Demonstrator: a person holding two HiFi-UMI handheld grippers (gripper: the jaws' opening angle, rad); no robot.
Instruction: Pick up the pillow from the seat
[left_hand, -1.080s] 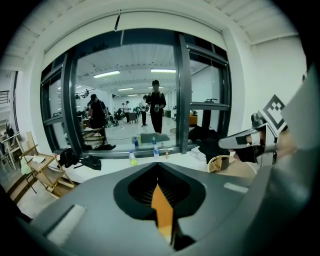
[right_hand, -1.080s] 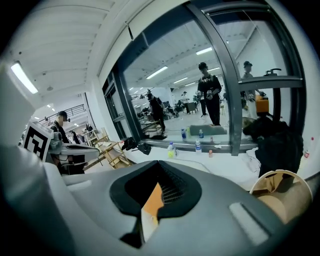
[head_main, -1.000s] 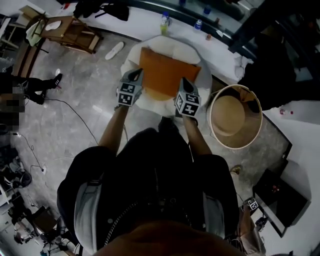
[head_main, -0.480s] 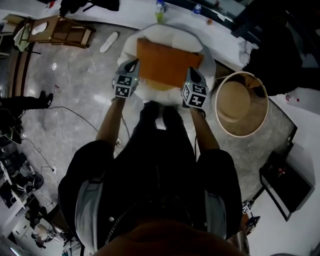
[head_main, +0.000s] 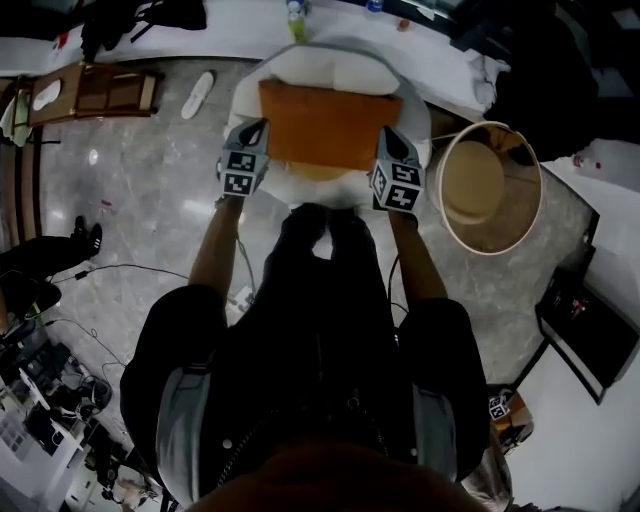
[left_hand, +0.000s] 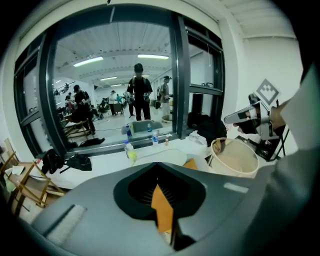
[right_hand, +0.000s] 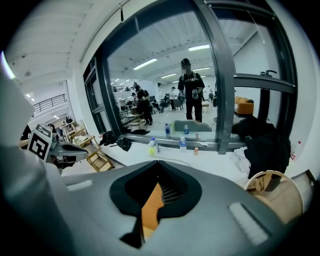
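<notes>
An orange pillow (head_main: 330, 125) hangs flat between my two grippers, over a round white seat (head_main: 340, 68). My left gripper (head_main: 260, 130) is shut on the pillow's left edge, and my right gripper (head_main: 386, 138) is shut on its right edge. In the left gripper view a strip of the orange pillow (left_hand: 162, 209) is pinched between the closed jaws of the left gripper (left_hand: 159, 167). The right gripper view shows the same: orange pillow cloth (right_hand: 150, 212) caught in the right gripper (right_hand: 159, 165). Whether the pillow still touches the seat cushion I cannot tell.
A round beige tub chair (head_main: 490, 185) stands right of the seat. Behind the seat runs a white window ledge (head_main: 230, 25) with bottles (head_main: 296, 14). A wooden folding chair (head_main: 95, 90) and a slipper (head_main: 196, 94) lie on the marble floor at left. Cables trail at lower left.
Both grippers, with the pillow between them, have moved up the view and spread level. The pillow has turned from slanted to square with the seat back.
</notes>
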